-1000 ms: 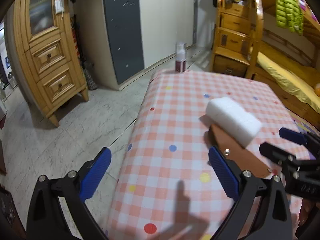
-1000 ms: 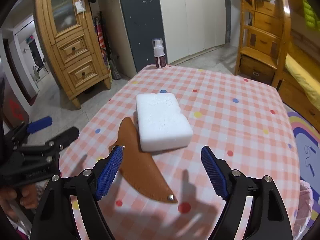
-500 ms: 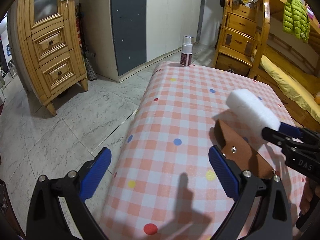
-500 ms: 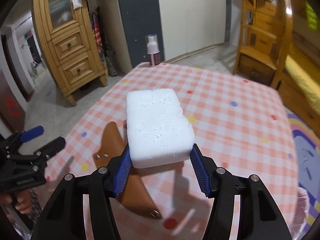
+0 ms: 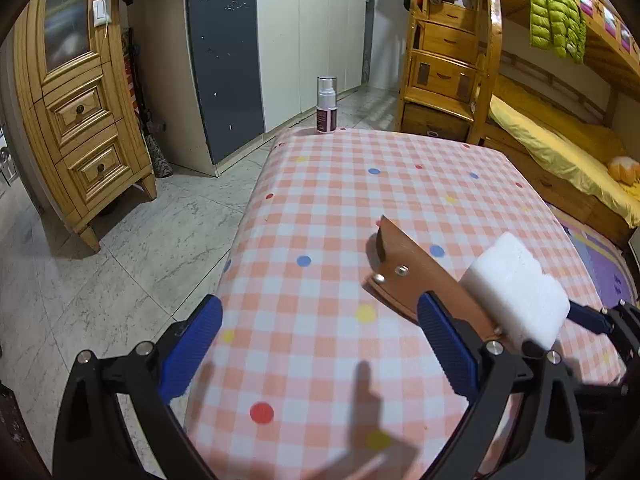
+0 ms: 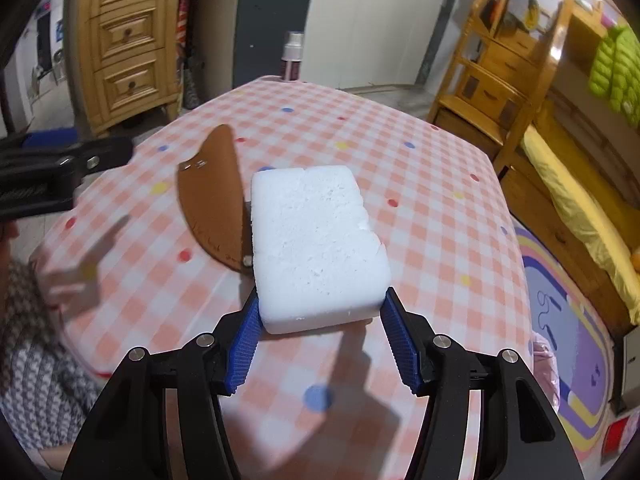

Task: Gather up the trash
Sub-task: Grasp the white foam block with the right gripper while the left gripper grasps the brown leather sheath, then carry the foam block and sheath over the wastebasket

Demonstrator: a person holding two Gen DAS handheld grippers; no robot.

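My right gripper (image 6: 320, 330) is shut on a white foam block (image 6: 316, 244) and holds it above the checked tablecloth (image 6: 420, 184). The block also shows in the left wrist view (image 5: 518, 290), lifted at the right. A brown leather sheath (image 6: 212, 196) lies flat on the table left of the block; it also shows in the left wrist view (image 5: 424, 284). My left gripper (image 5: 320, 344) is open and empty over the table's near left edge.
A spray bottle (image 5: 326, 105) stands at the table's far edge. A wooden cabinet (image 5: 80, 120) stands left on the tiled floor. A wooden bunk bed (image 5: 540, 120) with stair drawers is at the right. A pink bag rim (image 6: 542, 360) shows beside the table.
My right gripper closed on the foam block and lifted it off the table, drawing it back towards the near edge. The left gripper shifted slightly and stayed open.
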